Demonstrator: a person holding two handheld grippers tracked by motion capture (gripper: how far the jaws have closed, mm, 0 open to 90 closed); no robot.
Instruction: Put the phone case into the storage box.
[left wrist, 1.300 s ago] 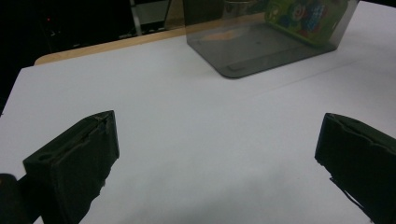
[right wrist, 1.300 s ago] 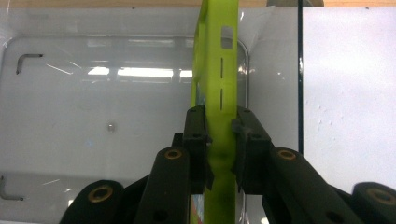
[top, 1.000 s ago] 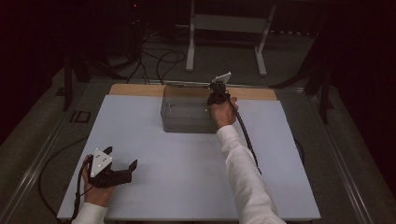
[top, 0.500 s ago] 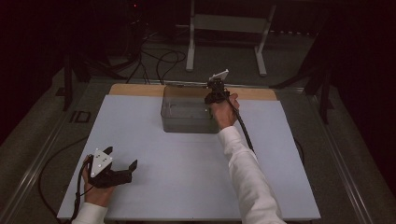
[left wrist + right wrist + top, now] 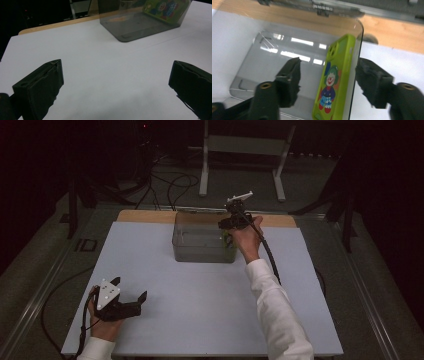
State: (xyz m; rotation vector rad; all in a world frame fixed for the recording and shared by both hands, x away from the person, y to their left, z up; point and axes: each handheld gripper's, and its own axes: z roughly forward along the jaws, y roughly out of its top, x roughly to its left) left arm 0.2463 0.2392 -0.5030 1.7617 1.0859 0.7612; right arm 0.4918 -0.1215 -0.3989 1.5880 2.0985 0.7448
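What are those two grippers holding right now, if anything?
Nothing. The right gripper is open astride the green phone case and the box wall, not clamped. The left gripper is open over the table.

Dim surroundings, overhead glare, soft focus

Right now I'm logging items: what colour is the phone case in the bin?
Lime green phone case, clown picture; right gripper view.

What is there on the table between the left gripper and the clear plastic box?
Nothing. In the left gripper view, bare white table runs from the open left gripper up to the clear box; the high view agrees.
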